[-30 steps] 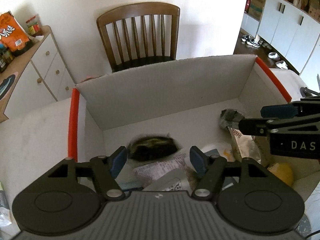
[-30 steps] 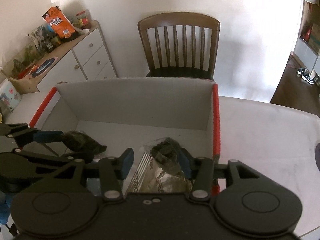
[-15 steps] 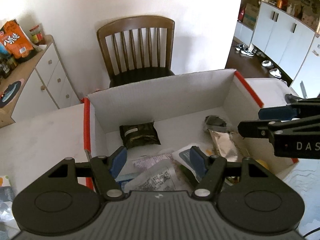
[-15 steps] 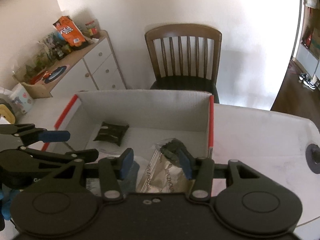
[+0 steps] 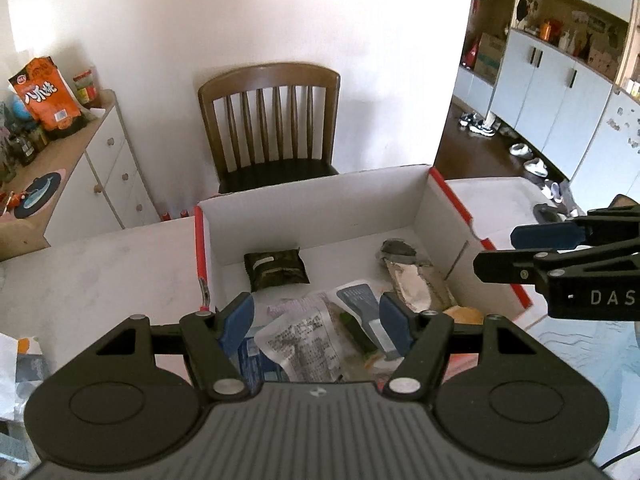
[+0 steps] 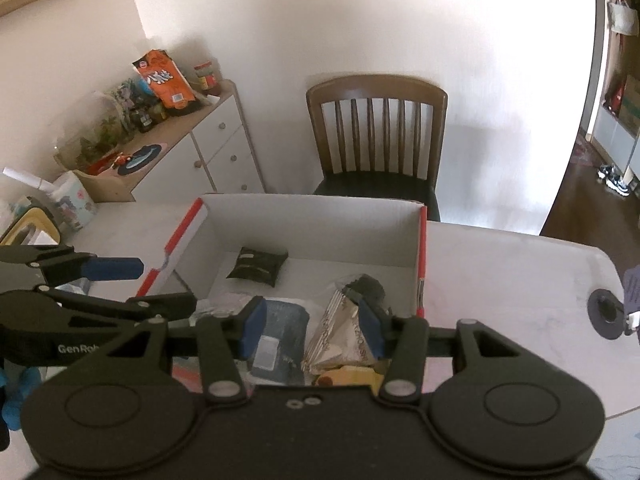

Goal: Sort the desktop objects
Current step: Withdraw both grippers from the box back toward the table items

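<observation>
White box (image 5: 320,204) with red edges; dark green packet (image 5: 276,269); blue-padded claws.

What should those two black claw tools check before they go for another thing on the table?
1. Left gripper empty, jaws apart: ok.
2. Right gripper empty, jaws apart: ok.
3. Dark green packet lying flat inside the white cardboard box: ok.
4. Silver foil bag inside the box, near its right wall: ok.
5. Both grippers above the box, apart from each other: ok.
6. Next thing to pick on the table: cannot tell; only scraps show at the left wrist view's left edge.
</observation>
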`<action>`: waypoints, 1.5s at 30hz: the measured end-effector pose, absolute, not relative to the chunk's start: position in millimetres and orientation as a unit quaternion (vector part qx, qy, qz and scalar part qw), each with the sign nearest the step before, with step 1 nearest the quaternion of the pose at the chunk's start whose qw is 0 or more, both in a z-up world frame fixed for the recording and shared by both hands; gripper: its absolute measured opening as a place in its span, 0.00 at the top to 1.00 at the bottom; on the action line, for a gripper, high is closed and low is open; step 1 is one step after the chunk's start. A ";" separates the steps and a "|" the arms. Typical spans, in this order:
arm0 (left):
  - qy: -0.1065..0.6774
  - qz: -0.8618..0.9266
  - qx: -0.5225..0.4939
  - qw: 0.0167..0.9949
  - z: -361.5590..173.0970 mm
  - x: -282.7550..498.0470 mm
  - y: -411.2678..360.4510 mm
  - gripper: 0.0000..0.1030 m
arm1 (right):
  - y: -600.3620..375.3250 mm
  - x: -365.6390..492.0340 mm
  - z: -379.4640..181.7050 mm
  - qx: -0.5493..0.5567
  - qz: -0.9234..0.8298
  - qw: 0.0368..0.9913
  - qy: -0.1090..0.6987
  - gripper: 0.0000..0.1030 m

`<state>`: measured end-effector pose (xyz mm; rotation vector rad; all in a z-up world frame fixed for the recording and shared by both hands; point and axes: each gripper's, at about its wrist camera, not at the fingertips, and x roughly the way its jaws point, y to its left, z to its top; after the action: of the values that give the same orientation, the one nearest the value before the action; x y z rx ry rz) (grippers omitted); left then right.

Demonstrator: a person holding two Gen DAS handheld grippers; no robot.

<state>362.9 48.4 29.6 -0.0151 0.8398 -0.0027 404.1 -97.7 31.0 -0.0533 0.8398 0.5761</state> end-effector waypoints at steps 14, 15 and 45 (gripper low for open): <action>0.383 -0.023 -0.018 0.923 47.0 298.0 42.8 0.34 | -108.2 344.1 48.4 -0.023 0.282 0.882 0.377 0.50; 0.383 -0.024 -0.019 0.923 46.9 293.2 42.6 0.34 | -109.1 339.7 48.3 -0.023 0.281 0.883 0.376 0.50; 0.392 -0.052 -0.011 0.918 -8.4 200.0 24.5 0.17 | -121.4 261.2 -3.4 -0.035 0.290 0.879 0.378 0.40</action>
<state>200.0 24.5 -8.4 -0.0221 0.8063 -0.1073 261.2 -121.4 -3.4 -0.0725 0.7873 0.6038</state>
